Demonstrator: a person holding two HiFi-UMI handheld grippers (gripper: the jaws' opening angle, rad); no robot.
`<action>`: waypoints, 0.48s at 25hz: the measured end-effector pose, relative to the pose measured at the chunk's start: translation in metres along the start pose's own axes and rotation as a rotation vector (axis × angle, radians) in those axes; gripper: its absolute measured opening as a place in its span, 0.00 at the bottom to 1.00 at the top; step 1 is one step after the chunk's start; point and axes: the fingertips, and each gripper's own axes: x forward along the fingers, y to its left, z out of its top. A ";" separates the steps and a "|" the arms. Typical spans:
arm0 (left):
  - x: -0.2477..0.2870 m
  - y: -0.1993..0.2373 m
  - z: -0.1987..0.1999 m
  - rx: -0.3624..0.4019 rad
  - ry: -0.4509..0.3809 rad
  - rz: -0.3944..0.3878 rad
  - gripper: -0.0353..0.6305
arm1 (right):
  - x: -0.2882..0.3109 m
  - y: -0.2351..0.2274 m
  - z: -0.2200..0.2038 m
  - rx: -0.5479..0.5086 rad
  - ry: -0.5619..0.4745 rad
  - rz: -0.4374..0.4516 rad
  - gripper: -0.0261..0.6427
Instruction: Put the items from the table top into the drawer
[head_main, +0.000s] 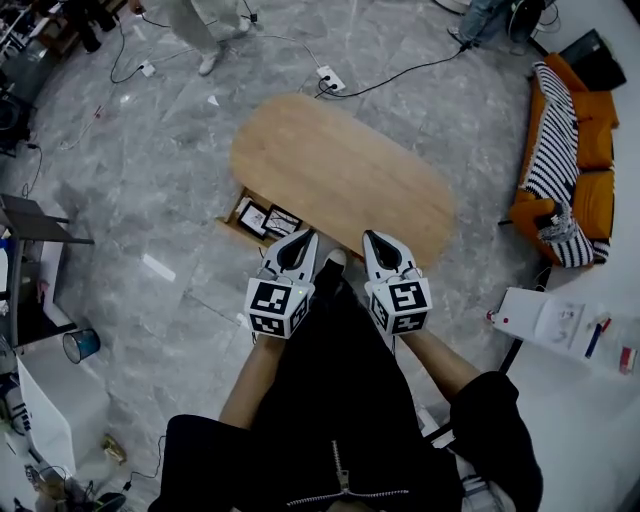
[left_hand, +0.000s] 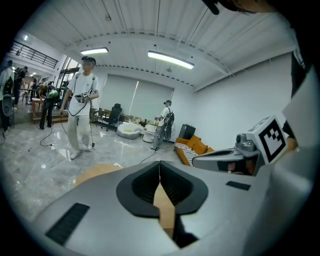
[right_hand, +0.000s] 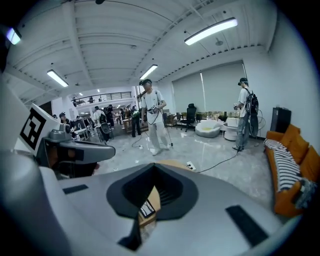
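An oval wooden table (head_main: 340, 170) stands on the grey marble floor with a bare top. At its near left side a drawer (head_main: 228, 222) is pulled out, with two black-and-white flat items (head_main: 281, 220) (head_main: 252, 215) lying in it. My left gripper (head_main: 305, 236) and right gripper (head_main: 371, 237) are held high, side by side, over the table's near edge. Both are shut with nothing between their jaws. In the left gripper view the shut left gripper (left_hand: 160, 164) has the table (left_hand: 95, 172) beyond it. Through the shut right gripper (right_hand: 154, 165), a drawer item (right_hand: 146, 208) shows.
An orange sofa (head_main: 590, 190) with a striped blanket stands at the right. A power strip (head_main: 330, 80) and cables lie on the floor behind the table. A white side table (head_main: 530, 310) is at my right, a bucket (head_main: 80, 345) at my left. People stand farther off.
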 end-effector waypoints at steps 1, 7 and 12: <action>0.000 -0.001 -0.001 0.002 0.001 0.001 0.07 | -0.001 0.003 0.000 -0.008 -0.002 0.008 0.05; -0.001 -0.005 0.000 0.006 0.005 -0.004 0.07 | -0.003 0.005 0.006 0.000 -0.017 0.006 0.05; 0.005 -0.014 0.001 0.014 0.003 -0.013 0.07 | -0.006 -0.004 0.005 0.000 -0.015 0.001 0.05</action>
